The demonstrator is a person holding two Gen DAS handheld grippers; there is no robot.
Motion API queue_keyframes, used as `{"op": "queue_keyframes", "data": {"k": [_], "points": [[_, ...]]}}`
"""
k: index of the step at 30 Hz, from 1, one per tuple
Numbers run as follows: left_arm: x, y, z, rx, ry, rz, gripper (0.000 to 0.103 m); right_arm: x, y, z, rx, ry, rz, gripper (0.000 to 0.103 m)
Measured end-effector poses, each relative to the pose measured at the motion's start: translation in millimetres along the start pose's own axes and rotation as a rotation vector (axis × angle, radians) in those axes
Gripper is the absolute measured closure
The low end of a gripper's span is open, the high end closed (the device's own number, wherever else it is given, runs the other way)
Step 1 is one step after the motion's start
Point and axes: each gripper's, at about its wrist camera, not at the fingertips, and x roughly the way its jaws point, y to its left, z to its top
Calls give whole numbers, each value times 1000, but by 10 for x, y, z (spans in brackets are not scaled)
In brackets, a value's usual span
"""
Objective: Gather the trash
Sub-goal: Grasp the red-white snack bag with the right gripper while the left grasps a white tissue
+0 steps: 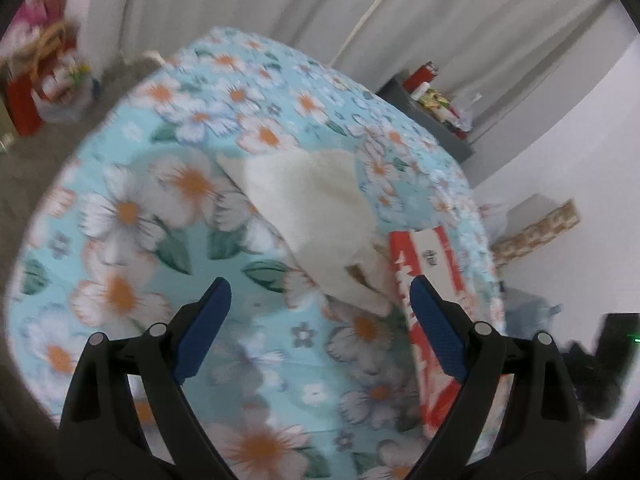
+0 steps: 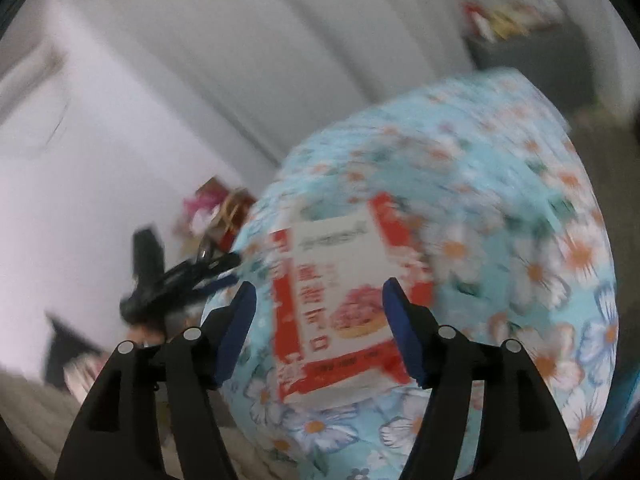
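Two pieces of likely trash lie on the round table under its light-blue flowered cloth point(image 1: 132, 184): a crumpled white paper sheet point(image 1: 312, 208) at the centre of the left view, and a flat red-and-white printed carton point(image 2: 340, 300) lying near the cloth's edge, in easy reach. Your right gripper point(image 2: 318, 326) hangs over the carton with its jaws spread to either side and nothing in them, apparently lined up to pinch it. Your left gripper point(image 1: 320, 328) is likewise released and empty, its right finger over the carton's edge, lower right. You have bare cloth around both pieces, but blur hides exact clearances.
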Motion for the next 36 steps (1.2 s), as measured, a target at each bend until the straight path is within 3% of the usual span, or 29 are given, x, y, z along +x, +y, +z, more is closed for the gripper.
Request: {"op": "queue_keyframes", "data": {"k": [3,4,10,17,21,25,36], "points": [[177,91,82,-72,32,-52,30,175,-286,106,87,76,-33,39],[226,118,105,-90,39,-59,38,254,-373,129,110,102,-32,39],[556,349,234,-224,90,-99,58,708,-668,209,206,249,37,47],[710,362,310,-225,64,-125,62,1159,-715,169,217,372,103,64],[772,322,342,-184,47,-80,80,1174,-719,140,230,361,100,83],[769,312,356,-139,40,-66,97,1074,-734,69,263,316,107,90],[367,124,335,-57,-43,-112,102,206,-1018,-181,401,69,152,95]]}}
